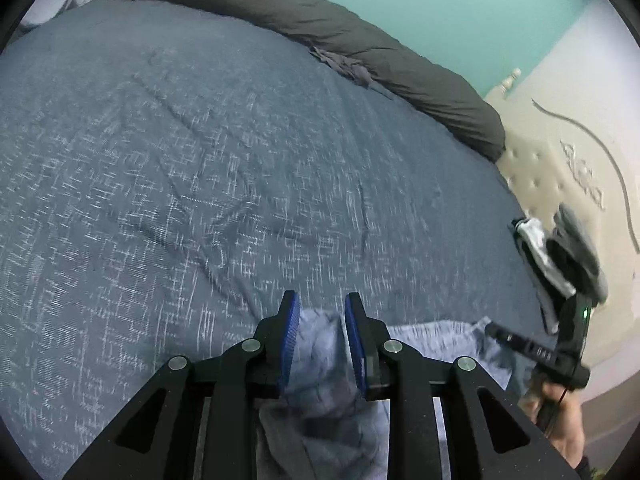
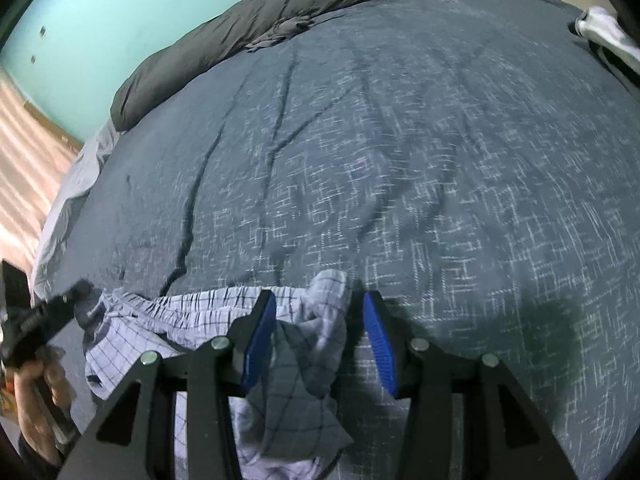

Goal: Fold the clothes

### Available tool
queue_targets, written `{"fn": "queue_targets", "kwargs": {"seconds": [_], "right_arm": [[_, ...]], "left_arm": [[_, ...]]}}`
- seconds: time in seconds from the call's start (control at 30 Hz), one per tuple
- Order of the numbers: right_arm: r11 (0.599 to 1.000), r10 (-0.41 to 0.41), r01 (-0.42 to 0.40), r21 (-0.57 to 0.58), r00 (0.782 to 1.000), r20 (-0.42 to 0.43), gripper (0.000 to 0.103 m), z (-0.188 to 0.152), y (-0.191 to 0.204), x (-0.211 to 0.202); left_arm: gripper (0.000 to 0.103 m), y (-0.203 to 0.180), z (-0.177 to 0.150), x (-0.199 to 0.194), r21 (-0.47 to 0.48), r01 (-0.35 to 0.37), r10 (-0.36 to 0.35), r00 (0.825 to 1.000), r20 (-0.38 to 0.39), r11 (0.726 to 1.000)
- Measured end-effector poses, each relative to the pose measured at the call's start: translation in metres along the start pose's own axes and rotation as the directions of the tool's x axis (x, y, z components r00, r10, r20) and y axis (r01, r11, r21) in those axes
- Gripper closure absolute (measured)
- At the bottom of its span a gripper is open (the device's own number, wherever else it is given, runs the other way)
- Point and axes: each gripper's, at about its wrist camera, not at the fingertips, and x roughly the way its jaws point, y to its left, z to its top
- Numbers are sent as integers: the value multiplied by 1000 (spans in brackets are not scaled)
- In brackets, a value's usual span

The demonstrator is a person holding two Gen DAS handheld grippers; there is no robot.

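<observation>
A pale checked garment (image 2: 208, 312) lies crumpled on the blue bedspread (image 2: 400, 160) at the near edge of the bed. In the left wrist view it shows as pale blue cloth (image 1: 320, 360). My left gripper (image 1: 322, 308) is open, with the cloth lying between and under its blue pads. My right gripper (image 2: 316, 306) is open, with a bunched corner of the garment rising between its pads. The left gripper also shows in the right wrist view (image 2: 44, 320), at the garment's far left end. The right gripper shows in the left wrist view (image 1: 536, 352).
A dark grey rolled duvet (image 1: 320, 28) lies along the far side of the bed by the teal wall. A small grey cloth (image 1: 344, 64) lies beside it. A folded pile of dark and white clothes (image 1: 560, 252) sits at the right, by the beige headboard (image 1: 560, 168).
</observation>
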Motion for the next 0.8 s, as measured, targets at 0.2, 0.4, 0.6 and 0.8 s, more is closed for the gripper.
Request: {"fn": "queue_targets", "kwargs": {"seconds": [0.2, 0.4, 0.6, 0.8], "right_arm": [[999, -11, 10, -45, 1000, -10, 89, 0, 4, 6], [998, 9, -8, -68, 1000, 15, 95, -1, 10, 0], [993, 61, -49, -105, 992, 108, 96, 5, 16, -33], [986, 98, -68, -155, 976, 195, 97, 7, 32, -61]], "left_arm": [[77, 12, 11, 13, -71, 37, -38, 999, -17, 997], [78, 9, 4, 31, -53, 24, -30, 994, -108, 998], [96, -9, -3, 10, 54, 11, -8, 999, -49, 998], [101, -22, -11, -30, 97, 21, -25, 999, 40, 995]]}}
